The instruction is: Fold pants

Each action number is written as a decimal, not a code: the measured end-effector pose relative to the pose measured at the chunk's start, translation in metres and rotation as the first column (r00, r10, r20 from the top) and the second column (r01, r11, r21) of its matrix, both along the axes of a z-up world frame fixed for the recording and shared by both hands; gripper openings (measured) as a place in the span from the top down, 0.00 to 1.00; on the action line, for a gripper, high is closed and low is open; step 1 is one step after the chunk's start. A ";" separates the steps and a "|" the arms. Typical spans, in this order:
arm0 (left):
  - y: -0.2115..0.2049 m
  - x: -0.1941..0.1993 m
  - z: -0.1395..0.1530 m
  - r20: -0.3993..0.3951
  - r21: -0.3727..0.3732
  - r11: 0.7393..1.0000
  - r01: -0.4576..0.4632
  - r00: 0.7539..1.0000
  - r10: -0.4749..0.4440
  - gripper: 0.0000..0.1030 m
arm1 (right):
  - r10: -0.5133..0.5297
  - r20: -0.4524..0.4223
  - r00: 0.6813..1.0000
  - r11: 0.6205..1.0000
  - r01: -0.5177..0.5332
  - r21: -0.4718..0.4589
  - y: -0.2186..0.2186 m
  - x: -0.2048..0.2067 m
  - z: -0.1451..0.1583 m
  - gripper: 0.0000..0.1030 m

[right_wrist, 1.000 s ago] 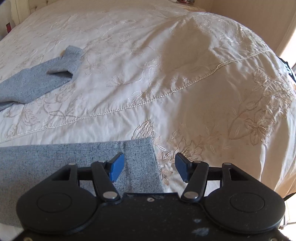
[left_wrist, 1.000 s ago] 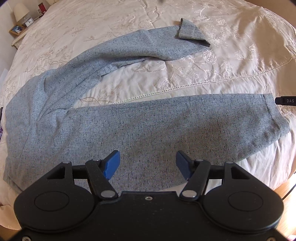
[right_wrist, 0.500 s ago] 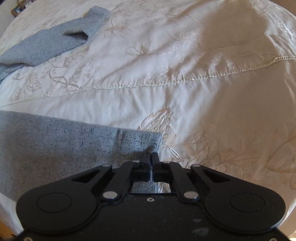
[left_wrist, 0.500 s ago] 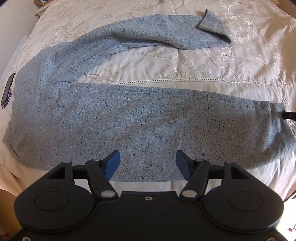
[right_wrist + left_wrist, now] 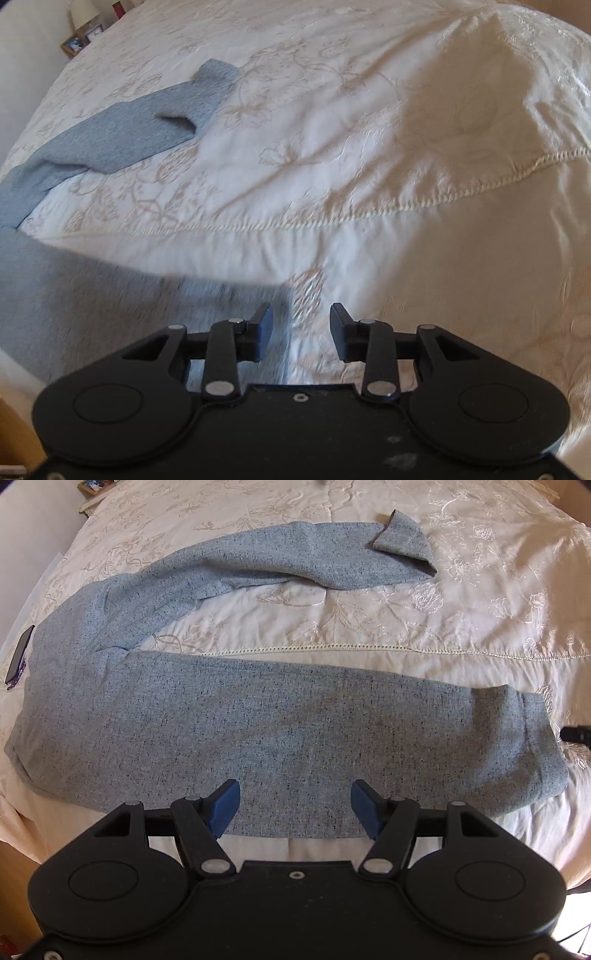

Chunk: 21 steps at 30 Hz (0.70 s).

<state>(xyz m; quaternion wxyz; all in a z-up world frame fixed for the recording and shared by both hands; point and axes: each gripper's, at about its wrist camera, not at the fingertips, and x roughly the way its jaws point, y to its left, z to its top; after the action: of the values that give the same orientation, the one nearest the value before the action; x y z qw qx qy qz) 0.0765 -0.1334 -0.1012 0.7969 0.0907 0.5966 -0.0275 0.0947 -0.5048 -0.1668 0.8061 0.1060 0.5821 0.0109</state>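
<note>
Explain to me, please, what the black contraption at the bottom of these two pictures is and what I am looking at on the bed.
Each picture comes from a camera mounted on a hand-held gripper, looking forward along its two fingers; a person carries one in each hand. The left gripper hovers open over the grey pants, which lie spread on a cream embroidered bedspread, one leg near, the other curving away with its cuff flipped over. The right gripper is at the near leg's hem; its fingers have just been opening and hold nothing. A phone lies beside the waistband. Nothing is held yet.
</note>
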 end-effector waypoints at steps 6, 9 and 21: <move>-0.007 -0.010 -0.007 -0.022 0.038 0.999 0.032 0.999 -0.031 0.34 | 0.093 -0.022 0.995 0.995 -0.092 0.037 0.024 -0.066 -0.015 0.60; -0.011 -0.012 -0.009 -0.033 0.060 0.997 0.057 0.998 -0.055 0.34 | 0.119 -0.009 0.993 0.992 -0.119 0.050 0.034 -0.067 -0.025 0.59; -0.010 -0.013 -0.009 -0.051 0.027 1.000 0.015 0.999 -0.013 0.35 | -0.131 -0.235 0.963 0.991 0.120 -0.057 -0.007 -0.049 0.010 0.88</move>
<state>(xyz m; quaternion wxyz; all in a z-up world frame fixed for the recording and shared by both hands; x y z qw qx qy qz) 0.0632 -0.1432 -0.1104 0.7799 0.1051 0.6164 -0.0271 0.0459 -0.5116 -0.1565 0.7316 0.1261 0.6668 -0.0654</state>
